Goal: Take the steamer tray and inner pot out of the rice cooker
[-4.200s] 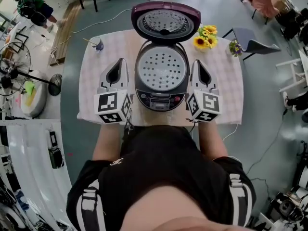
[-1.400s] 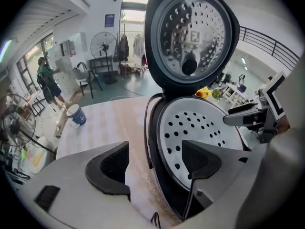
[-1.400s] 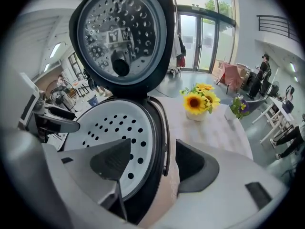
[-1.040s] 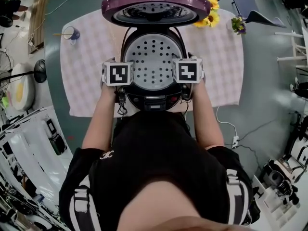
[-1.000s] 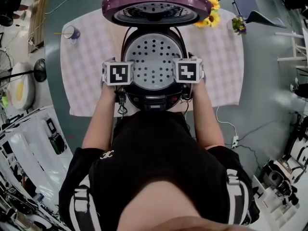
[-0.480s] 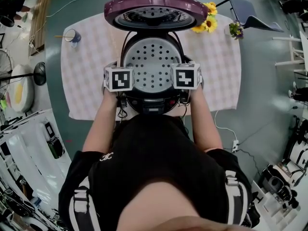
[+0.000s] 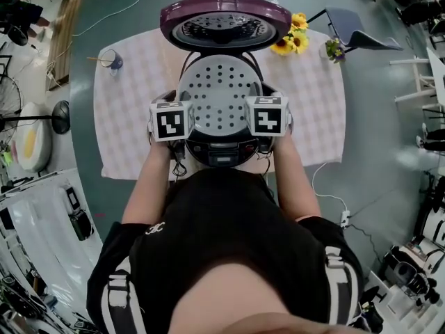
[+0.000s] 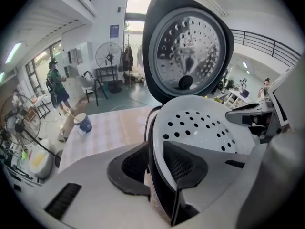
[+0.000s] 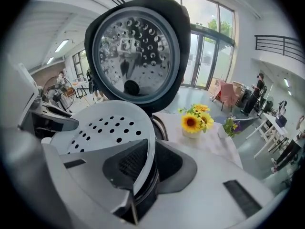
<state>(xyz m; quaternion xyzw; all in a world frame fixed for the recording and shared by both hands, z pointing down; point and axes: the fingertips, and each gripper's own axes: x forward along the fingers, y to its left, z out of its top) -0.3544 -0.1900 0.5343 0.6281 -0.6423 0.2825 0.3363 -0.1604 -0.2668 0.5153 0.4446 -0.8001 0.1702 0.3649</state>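
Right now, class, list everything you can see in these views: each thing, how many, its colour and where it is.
rice cooker: one, dark body, middle of the table
lid: one, purple, hinged open behind the cooker
steamer tray: one, white with holes, over the cooker's opening
table: one, pale checked cloth
cup: one, blue, table's far-left corner
sunflowers: one bunch, yellow, right of the lid
small flowers: one bunch, purplish, table's far-right corner
chair: one, grey-blue, floor beyond the table
left gripper: one, grey, jaws just been closing, tray's rim between them
right gripper: one, grey, likewise on the opposite rim
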